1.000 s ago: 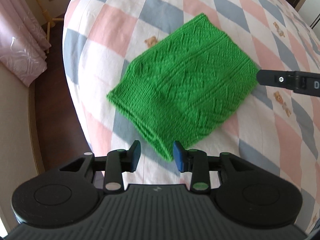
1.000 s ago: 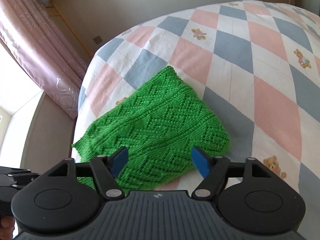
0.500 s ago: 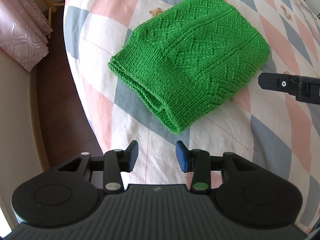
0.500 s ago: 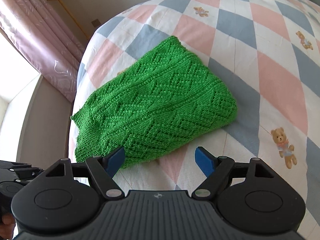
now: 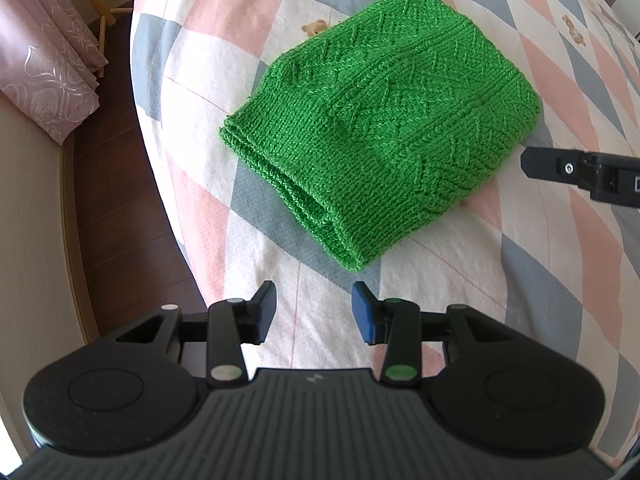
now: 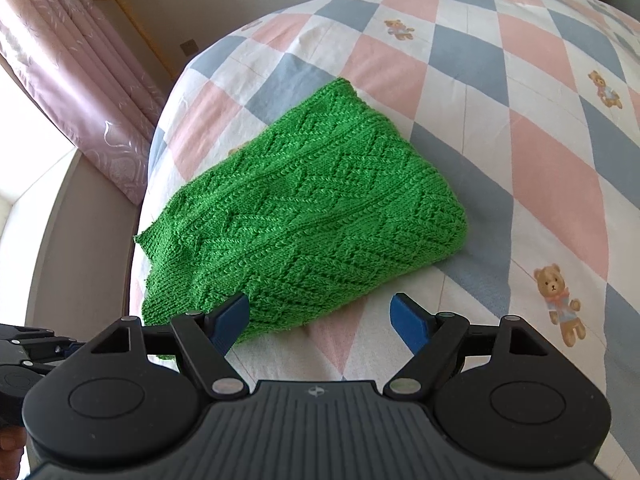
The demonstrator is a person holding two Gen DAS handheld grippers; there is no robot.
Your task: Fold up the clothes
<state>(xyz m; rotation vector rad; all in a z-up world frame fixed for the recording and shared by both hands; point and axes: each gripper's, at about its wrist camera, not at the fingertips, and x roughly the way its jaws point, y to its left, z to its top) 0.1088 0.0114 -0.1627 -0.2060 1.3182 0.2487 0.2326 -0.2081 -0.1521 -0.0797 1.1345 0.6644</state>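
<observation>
On the bed, near its left edge, the green sweater lies folded into a thick, soft bundle. Your left hand-held gripper hovers just short of its near corner, fingers apart and empty. Your right hand-held gripper sits spread wide at the bundle's near edge, also holding nothing. This knit looks light, floppy and stretchy, so it'll sag and could unfold if pinched by one layer. Take the stacked layers together at the open edge, I'd say.

green knit sweater, folded, on bed
</observation>
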